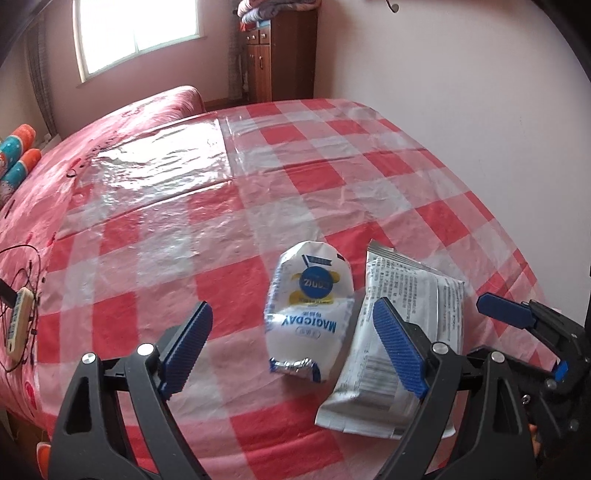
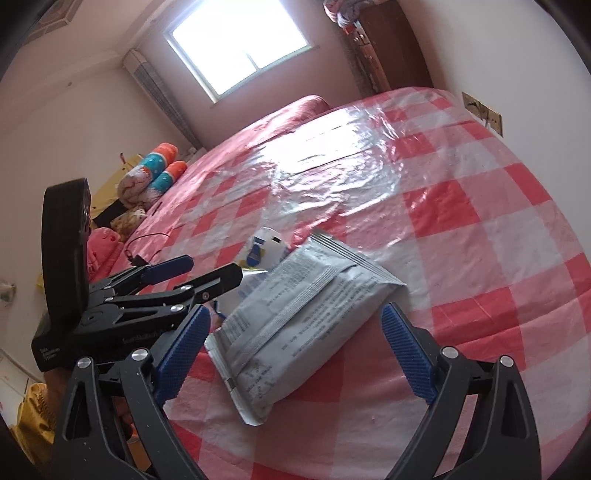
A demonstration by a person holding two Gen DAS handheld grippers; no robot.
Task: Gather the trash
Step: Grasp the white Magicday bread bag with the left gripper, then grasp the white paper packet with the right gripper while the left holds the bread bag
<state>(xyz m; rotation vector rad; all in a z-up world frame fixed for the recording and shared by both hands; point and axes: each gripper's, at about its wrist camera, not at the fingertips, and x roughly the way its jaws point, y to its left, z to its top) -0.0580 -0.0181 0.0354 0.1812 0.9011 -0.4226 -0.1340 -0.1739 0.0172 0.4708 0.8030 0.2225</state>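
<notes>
A white and blue MAGICDAY pouch (image 1: 310,310) lies on the red-and-white checked cover (image 1: 155,258), and a grey printed packet (image 1: 399,350) lies right beside it. My left gripper (image 1: 295,350) is open, its blue pads either side of the white pouch, the right pad over the grey packet's edge. My right gripper (image 2: 295,354) is open around the grey packet (image 2: 295,325), which lies between its pads. The white pouch (image 2: 264,251) shows partly behind the packet. The right gripper also shows at the right edge of the left wrist view (image 1: 524,332); the left gripper shows in the right wrist view (image 2: 192,273).
A remote control (image 1: 16,325) with black cables lies at the cover's left edge. Rolled bedding (image 2: 155,173) sits at the far left. A wooden cabinet (image 1: 280,51) and a window (image 1: 136,29) stand behind. A wall socket (image 2: 482,112) is on the right wall.
</notes>
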